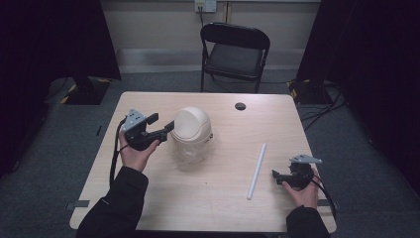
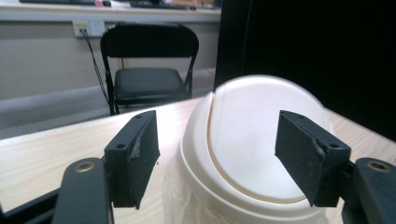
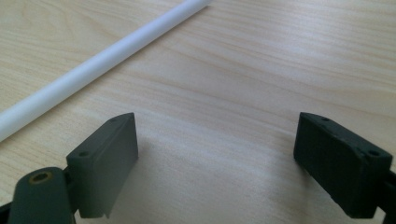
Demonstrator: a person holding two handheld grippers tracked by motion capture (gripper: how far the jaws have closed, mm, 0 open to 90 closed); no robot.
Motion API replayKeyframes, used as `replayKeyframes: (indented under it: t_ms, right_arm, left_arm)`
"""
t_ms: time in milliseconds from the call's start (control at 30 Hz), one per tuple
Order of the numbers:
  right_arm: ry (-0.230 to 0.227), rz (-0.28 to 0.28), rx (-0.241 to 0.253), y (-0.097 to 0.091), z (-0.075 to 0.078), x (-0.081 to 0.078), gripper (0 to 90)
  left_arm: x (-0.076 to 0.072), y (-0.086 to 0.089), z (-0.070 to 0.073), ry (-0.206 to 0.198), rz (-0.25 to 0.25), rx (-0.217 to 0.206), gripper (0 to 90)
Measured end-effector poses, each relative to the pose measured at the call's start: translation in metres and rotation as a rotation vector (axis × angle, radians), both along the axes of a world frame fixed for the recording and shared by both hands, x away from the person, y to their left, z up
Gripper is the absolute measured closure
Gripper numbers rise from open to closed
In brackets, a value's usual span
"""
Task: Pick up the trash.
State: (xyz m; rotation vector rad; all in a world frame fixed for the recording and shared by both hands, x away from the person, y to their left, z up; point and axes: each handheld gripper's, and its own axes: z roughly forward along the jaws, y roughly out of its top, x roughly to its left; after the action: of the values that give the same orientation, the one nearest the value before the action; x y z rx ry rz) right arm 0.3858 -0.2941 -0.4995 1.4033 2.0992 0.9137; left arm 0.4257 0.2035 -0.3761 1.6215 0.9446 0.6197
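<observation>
A small bin with a cream domed swing lid (image 1: 192, 125) over a clear body (image 1: 190, 151) stands upright near the table's middle. My left gripper (image 1: 164, 125) is open just left of the lid, jaws pointing at it; the dome (image 2: 254, 140) sits between and beyond the spread jaws, and I cannot tell if they touch it. A long white tube (image 1: 257, 170) lies flat on the table at the right. My right gripper (image 1: 277, 177) rests low and open a short way right of the tube's near end, which also appears as the tube (image 3: 100, 63) ahead of its jaws, apart from them.
The wooden table (image 1: 223, 198) has a round cable hole (image 1: 240, 106) near its far edge. A black folding chair (image 1: 235, 52) stands behind the table. Cables lie on the grey floor at the right (image 1: 322, 106). Dark curtains flank both sides.
</observation>
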Motion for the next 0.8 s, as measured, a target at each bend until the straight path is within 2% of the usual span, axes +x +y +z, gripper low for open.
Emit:
replayKeyframes:
  t_ms: [100, 300, 800]
  right_arm:
    - [0.0, -0.001, 0.001, 0.0, 0.0, 0.0, 12.9]
    - [0.001, -0.001, 0.0, 0.0, 0.0, 0.0, 12.9]
    - [0.0, 0.001, 0.0, 0.0, 0.0, 0.0, 12.9]
  left_arm:
    - [0.007, -0.008, -0.007, 0.035, -0.006, 0.03, 30.0]
    - [0.016, -0.014, -0.016, 0.066, 0.005, 0.068, 29.5]
    - [0.029, -0.022, -0.028, 0.103, 0.022, 0.097, 28.5]
